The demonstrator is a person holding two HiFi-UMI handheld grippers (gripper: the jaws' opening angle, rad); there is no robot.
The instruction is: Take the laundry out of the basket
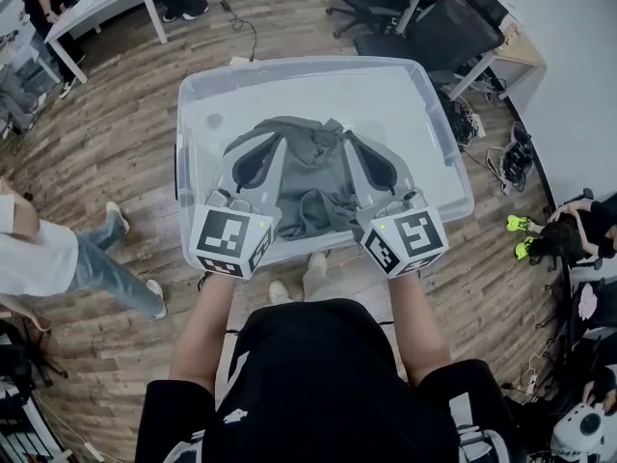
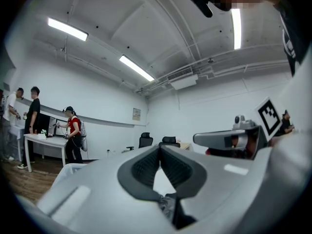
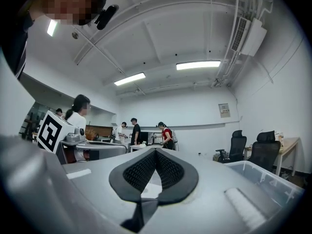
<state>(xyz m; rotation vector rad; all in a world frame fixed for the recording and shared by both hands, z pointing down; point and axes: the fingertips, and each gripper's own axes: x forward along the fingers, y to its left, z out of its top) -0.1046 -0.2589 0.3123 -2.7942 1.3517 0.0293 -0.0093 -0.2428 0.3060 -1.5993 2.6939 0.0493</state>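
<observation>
Laundry point(image 1: 313, 177) pinched in shut left tongs point(image 1: 270, 138) and right tongs point(image 1: 349, 138), both level over basket point(image 1: 415, 85).

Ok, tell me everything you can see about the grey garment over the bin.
The grey garment is soft, matte cloth, crumpled into folds, with a darker band across its far edge. It hangs bunched between the left gripper and the right gripper, each shut on a bit of its cloth, over the clear plastic bin. Whether its lower folds touch the bin floor cannot be told.
</observation>
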